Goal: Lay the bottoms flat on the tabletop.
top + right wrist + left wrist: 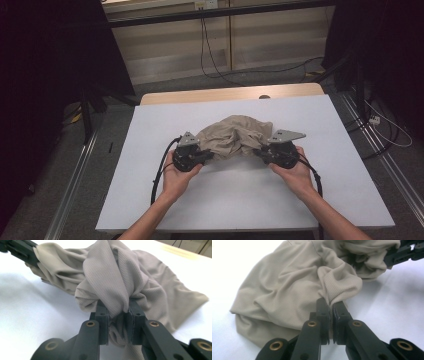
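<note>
While jaws clamp beige cloth (231, 136), no writing legible.

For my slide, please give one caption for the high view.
Two hand-held tongs, left and right, pinch opposite sides of a crumpled beige cloth on a white table.

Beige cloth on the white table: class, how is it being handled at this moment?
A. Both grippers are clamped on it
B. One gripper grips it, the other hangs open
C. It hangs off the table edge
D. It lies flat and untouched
A: the left gripper and the right gripper each pinch a fold of the beige cloth.
</note>
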`<state>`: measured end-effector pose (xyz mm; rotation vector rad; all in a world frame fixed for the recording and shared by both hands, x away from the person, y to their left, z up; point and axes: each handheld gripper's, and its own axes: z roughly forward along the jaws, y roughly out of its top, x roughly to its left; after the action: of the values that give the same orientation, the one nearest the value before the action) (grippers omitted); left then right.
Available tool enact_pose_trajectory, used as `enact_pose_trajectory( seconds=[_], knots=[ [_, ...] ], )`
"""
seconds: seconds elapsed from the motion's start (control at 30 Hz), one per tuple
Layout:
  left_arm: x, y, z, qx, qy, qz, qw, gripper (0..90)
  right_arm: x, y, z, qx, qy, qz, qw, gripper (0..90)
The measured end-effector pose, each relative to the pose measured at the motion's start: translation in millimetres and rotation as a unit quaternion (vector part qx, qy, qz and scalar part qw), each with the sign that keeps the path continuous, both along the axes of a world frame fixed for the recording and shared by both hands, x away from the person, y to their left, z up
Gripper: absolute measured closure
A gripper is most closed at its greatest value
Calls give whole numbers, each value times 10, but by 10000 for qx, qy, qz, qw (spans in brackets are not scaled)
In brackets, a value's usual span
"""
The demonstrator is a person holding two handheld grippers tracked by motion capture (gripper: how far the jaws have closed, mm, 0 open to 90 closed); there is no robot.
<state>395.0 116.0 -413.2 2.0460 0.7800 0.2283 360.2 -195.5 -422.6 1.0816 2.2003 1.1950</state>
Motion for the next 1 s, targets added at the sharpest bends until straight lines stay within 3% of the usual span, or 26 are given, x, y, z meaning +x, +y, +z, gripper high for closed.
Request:
enact_pose_trajectory(
  seconds=[0.23, 0.5, 0.57, 0.8, 1.0],
  knots=[
    [-146, 53, 90, -117, 14, -91, 9999, 855, -165, -151, 61, 104, -39, 7, 9999, 750],
    [-425, 120, 4, 74, 177, -429, 9989, 855, -546, -285, 15, 131, 153, 209, 9996, 749],
    [-502, 159, 15, -43, 278, -490, 9984, 855, -624, -325, 17, 152, 197, 242, 9994, 748],
    [-695, 242, 152, -324, 155, -578, 9977, 854, -895, -427, 82, 344, 141, 277, 9989, 745],
    [-840, 329, 259, -573, 98, -669, 9961, 854, -1069, -464, 88, 362, 143, 227, 9990, 732]
  ],
)
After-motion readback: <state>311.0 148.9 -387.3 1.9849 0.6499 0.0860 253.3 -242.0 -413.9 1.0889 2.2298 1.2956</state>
